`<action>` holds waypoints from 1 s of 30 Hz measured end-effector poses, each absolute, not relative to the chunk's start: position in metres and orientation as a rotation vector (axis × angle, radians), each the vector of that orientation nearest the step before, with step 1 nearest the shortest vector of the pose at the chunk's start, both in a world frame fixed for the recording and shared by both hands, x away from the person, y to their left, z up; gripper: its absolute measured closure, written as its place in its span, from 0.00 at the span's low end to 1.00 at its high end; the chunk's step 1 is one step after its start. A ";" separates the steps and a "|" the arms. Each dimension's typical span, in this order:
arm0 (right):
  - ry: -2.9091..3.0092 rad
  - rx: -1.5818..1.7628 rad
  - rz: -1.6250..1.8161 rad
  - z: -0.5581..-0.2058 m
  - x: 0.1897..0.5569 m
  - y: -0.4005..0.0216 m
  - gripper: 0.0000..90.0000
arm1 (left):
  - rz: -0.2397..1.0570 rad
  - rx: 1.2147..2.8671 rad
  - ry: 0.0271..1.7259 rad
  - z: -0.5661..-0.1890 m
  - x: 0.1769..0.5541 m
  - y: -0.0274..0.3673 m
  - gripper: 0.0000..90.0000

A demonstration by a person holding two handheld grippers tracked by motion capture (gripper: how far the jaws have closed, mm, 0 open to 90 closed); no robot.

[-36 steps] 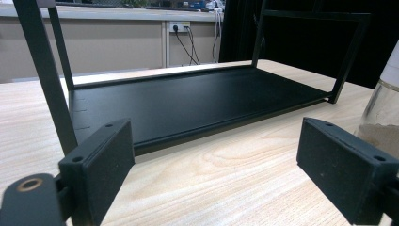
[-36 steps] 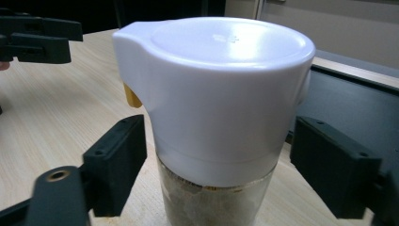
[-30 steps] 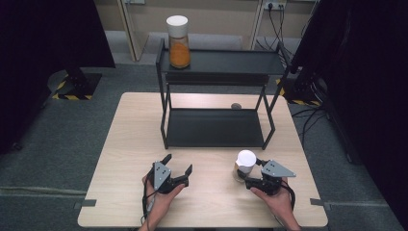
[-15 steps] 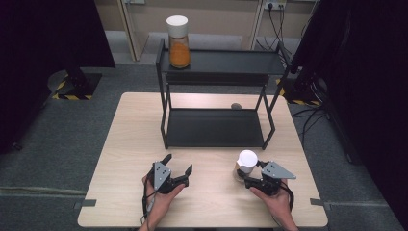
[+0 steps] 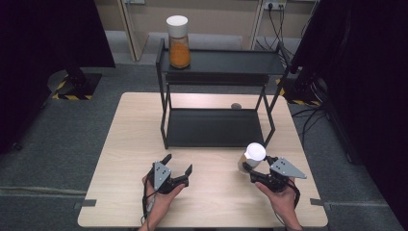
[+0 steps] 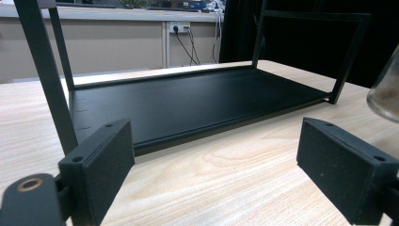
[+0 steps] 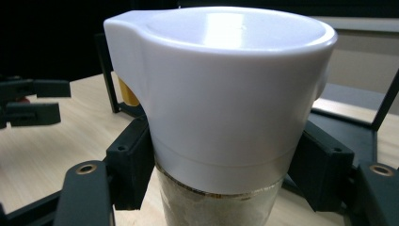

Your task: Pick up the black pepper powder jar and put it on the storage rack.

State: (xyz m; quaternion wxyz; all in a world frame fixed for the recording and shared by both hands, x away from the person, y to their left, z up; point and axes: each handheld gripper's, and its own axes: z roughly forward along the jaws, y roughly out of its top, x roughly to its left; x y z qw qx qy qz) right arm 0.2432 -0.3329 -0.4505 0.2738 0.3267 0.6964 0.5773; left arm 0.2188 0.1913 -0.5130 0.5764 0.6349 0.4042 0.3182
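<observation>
Thing in hand: a clear glass jar with a wide white plastic lid (image 5: 254, 155), standing upright on the pale wooden tabletop (image 5: 120, 144), just in front of the right front leg of the black metal two-level rack (image 5: 216, 127).
Right tongs (image 5: 251, 169): I have them closed on this jar; in the right gripper view both black pads (image 7: 129, 165) press the glass directly under the rim of the lid. The jaws have just been closing, with the jar between them.
Left tongs (image 5: 179, 163): open and holding nothing, low above the tabletop, in front of the left half of the rack.
How it will handle: I judge the jar stiff, breakable, and smooth enough to slip. The lid is wider than the glass, so a grip under it should stop the jar from sliding down. I cannot tell if the lid is fixed firmly, so I would not take hold of the lid alone.
Weight: probably moderate; glass with some filling.
Content of this jar: something pale and grainy behind the glass; I cannot tell what.
Second container: a similar white-lidded glass jar (image 5: 178, 42) on the top shelf of the rack, at its left end, around half filled with orange material.
Lower shelf of the rack: bare.
</observation>
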 end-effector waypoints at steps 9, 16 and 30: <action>1.798 0.875 1.578 -0.436 0.244 -0.335 0.34 | 0.745 1.486 0.946 -0.513 0.219 0.191 0.12; 1.738 0.863 1.598 -0.424 0.246 -0.339 0.34 | 0.746 1.486 0.947 -0.513 0.219 0.191 0.12; 1.671 0.832 1.621 -0.399 0.253 -0.342 0.34 | 0.745 1.488 0.948 -0.513 0.219 0.191 0.12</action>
